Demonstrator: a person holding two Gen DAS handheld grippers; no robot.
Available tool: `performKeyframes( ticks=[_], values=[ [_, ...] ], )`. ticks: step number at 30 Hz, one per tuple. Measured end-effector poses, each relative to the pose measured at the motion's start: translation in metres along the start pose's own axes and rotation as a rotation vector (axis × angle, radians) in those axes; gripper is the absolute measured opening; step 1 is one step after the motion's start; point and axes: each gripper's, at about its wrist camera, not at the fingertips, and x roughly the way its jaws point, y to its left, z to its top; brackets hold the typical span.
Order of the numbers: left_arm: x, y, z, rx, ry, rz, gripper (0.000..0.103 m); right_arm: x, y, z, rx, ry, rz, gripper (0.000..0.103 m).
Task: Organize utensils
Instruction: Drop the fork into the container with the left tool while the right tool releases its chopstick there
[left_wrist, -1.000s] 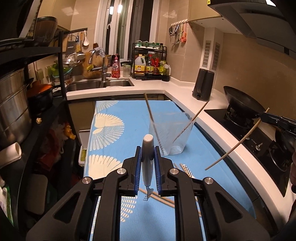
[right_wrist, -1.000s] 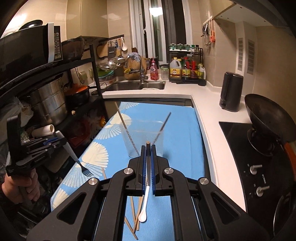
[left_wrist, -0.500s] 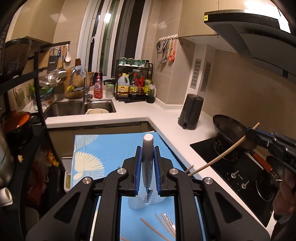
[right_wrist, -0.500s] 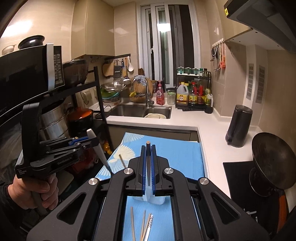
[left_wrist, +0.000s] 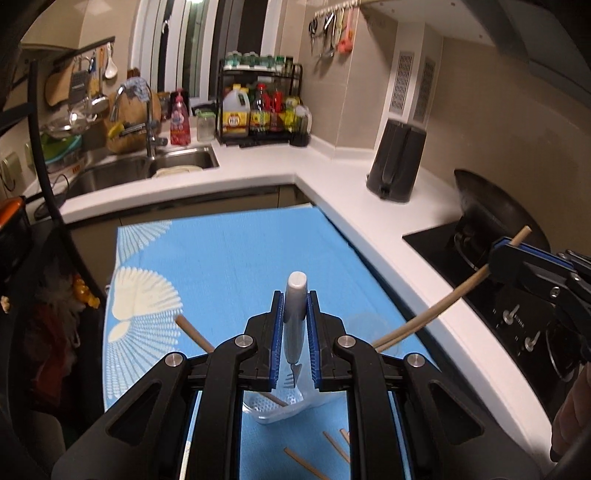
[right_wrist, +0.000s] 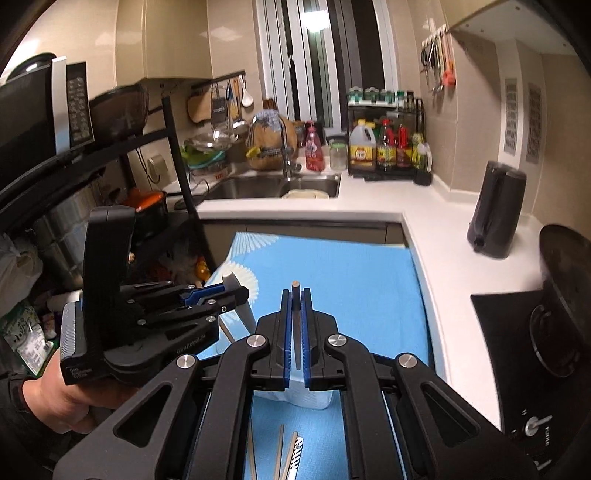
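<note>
My left gripper (left_wrist: 294, 297) is shut on a fork (left_wrist: 294, 325) with a pale handle, tines down over a clear plastic cup (left_wrist: 271, 411) on the blue mat (left_wrist: 240, 258). A wooden chopstick (left_wrist: 192, 330) leans in that cup. My right gripper (right_wrist: 295, 293) is shut on a long thin wooden stick (right_wrist: 296, 332), directly above the cup (right_wrist: 314, 398). In the left wrist view the right gripper (left_wrist: 498, 254) holds the stick (left_wrist: 436, 306) slanting down towards the cup. The left gripper (right_wrist: 232, 295) and the fork (right_wrist: 238, 299) are close on the left in the right wrist view.
Loose chopsticks (right_wrist: 280, 452) lie on the mat nearer than the cup. A wok (left_wrist: 491, 218) sits on the stove at right and a black kettle (left_wrist: 397, 162) on the white counter. A black shelf rack (right_wrist: 177, 155) stands at left, and a sink (left_wrist: 147, 166) behind.
Both grippers have moved forward and closer together. The cup, formerly ahead of the fingers, now sits beneath them. Fork and stick stay gripped.
</note>
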Motion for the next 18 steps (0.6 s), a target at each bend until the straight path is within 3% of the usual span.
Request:
performKeyframes(
  ticks=[7, 9, 10, 12, 18],
  values=[
    [0.021, 0.007, -0.023, -0.001, 0.074, -0.004, 0.015, 0.042, -0.003, -0.026, 0.007, 0.098, -0.018, 0.007],
    [0.014, 0.009, -0.020, -0.005, 0.048, 0.000, 0.040, 0.043, -0.004, -0.028, 0.016, 0.100, -0.034, 0.015],
    [0.008, 0.010, -0.018, -0.008, 0.023, -0.003, 0.043, 0.043, -0.006, -0.028, 0.022, 0.097, -0.037, 0.021],
    [-0.001, 0.010, -0.013, -0.008, -0.005, -0.005, 0.044, 0.039, -0.007, -0.026, 0.027, 0.085, -0.051, 0.030],
    [-0.027, 0.012, -0.006, -0.030, -0.055, 0.010, 0.044, 0.009, -0.004, -0.017, 0.016, 0.022, -0.084, 0.030]
  ],
)
